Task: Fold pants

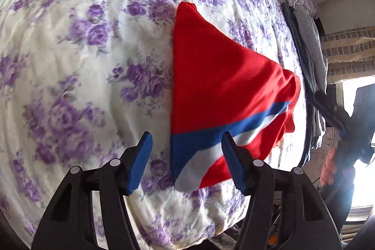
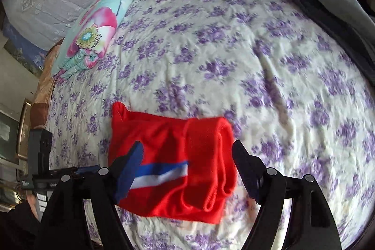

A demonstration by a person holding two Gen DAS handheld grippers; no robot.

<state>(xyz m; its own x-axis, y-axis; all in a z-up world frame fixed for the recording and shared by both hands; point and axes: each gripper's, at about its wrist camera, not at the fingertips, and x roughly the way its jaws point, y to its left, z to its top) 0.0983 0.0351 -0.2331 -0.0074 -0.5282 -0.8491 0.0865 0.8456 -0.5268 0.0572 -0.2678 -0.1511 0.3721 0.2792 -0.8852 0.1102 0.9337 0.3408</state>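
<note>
One pillow (image 2: 93,32) (bedspread (image 2: 234,50)) beyond pants (image 2: 168,144)

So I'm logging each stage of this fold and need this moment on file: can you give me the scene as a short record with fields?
garment: red pants with a blue and white stripe, lying in a compact folded bundle
surface: bed cover, white with purple flowers
left gripper: open, holding nothing, above the pants' striped end
right gripper: open, holding nothing, above the pants
other items: folded floral quilt at the far edge of the bed
fold state: looks largely done; the layers underneath are hidden
</note>
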